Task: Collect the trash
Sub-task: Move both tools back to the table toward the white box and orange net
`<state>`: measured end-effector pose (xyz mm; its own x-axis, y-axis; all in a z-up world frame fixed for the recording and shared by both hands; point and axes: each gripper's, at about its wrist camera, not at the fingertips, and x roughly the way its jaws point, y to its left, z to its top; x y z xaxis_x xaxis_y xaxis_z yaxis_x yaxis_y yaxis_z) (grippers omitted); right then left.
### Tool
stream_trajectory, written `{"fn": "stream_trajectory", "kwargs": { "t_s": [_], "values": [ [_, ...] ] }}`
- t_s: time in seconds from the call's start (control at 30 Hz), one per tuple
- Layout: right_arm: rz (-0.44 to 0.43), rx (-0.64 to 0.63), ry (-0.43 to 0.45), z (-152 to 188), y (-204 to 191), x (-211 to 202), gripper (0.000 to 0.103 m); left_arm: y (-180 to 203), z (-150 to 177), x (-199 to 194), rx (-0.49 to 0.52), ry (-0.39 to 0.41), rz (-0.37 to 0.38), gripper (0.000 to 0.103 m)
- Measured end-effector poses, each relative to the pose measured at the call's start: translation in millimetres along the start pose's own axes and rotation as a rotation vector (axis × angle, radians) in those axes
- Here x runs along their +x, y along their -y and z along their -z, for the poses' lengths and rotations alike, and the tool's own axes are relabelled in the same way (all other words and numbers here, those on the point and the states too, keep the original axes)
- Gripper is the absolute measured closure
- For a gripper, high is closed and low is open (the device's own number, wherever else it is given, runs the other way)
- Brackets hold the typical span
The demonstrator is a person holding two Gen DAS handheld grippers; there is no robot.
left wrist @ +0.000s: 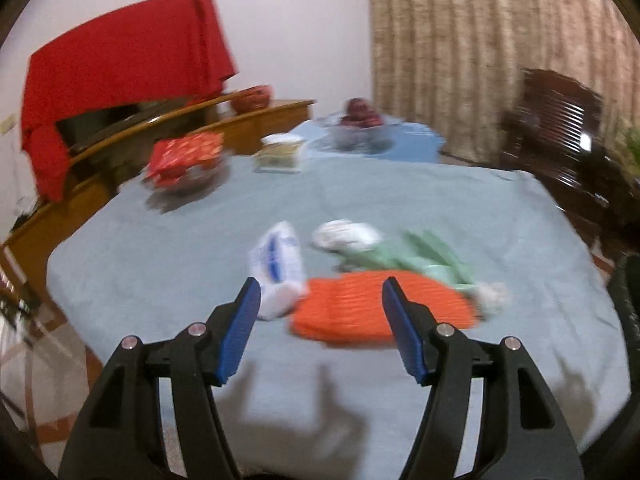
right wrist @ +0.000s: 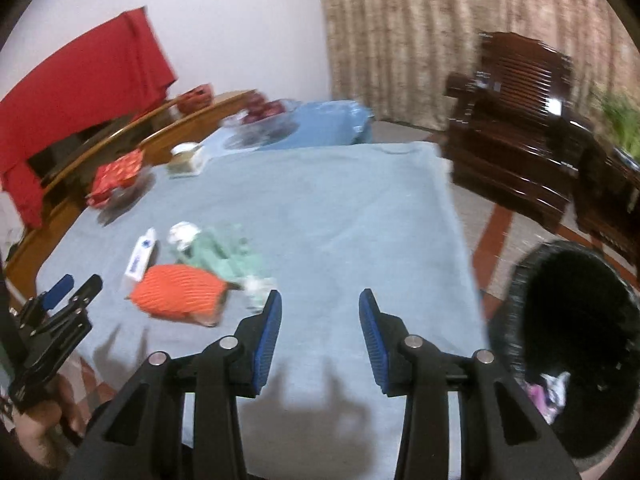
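- The left gripper point(left wrist: 320, 300) hangs over the near part of the desk point(left wrist: 160, 264), its 2 blue pads point(left wrist: 240, 332) spread wide with nothing between them.
- The right gripper point(right wrist: 320, 312) also stands apart over bare cloth, empty, its blue pads point(right wrist: 268, 340) narrower set than the left pair.
- From the right wrist view, the left gripper point(right wrist: 78, 286) shows at 9 o'clock, with a hand point(right wrist: 36, 428) on its handle at 8 o'clock.
- Just ahead of the left gripper, at 12 o'clock in its view, lies the trash: an orange ribbed wrapper point(left wrist: 380, 308) flat on the desk.
- Touching that wrapper at 10 o'clock is a white packet with blue print point(left wrist: 278, 268).
- Beyond the wrapper, at 1 o'clock, a crumpled green piece point(left wrist: 424, 256) lies, with a white crumpled wad point(left wrist: 346, 234) at its far end; blur hides what they are.
- A small pale scrap point(left wrist: 494, 294) sits at the wrapper's 3 o'clock edge.
- In the right wrist view, the same pile lies at 10 o'clock from the right gripper, well apart from it.
- A black bin point(right wrist: 568, 344) stands off the desk edge at 3 o'clock of the right gripper, with some pink and white bits point(right wrist: 548, 394) at its bottom.
- Farther out on the desk, at 11 o'clock: a bowl with red packets point(left wrist: 184, 160), a small box point(left wrist: 280, 152), and a glass bowl of dark red fruit point(left wrist: 360, 124).
- Behind, a red cloth point(left wrist: 120, 72) drapes a wooden sideboard point(left wrist: 248, 124); a dark wooden chair point(left wrist: 560, 132) stands before a curtain point(left wrist: 480, 52) at 2 o'clock.
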<state>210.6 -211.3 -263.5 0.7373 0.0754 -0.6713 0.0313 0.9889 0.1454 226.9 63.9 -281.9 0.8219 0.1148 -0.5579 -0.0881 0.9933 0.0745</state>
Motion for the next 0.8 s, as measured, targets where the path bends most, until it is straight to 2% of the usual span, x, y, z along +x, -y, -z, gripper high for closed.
{"fn": "stream_trajectory", "kwargs": {
  "t_s": [0.13,0.37,0.57,0.8],
  "values": [
    [-0.039,-0.046,-0.016,-2,-33,19,0.063,-25,6,21,-0.025,-0.008,-0.027,0.042],
    [-0.071,-0.092,-0.068,1,-69,57,0.063,-32,10,56,-0.025,-0.039,-0.015,0.042],
    [-0.085,-0.109,-0.104,4,-83,84,0.063,-28,10,86,-0.013,-0.074,0.004,0.042],
    [-0.1,-0.104,-0.128,3,-91,103,0.063,-30,13,124,-0.022,-0.166,-0.002,0.039]
  ]
}}
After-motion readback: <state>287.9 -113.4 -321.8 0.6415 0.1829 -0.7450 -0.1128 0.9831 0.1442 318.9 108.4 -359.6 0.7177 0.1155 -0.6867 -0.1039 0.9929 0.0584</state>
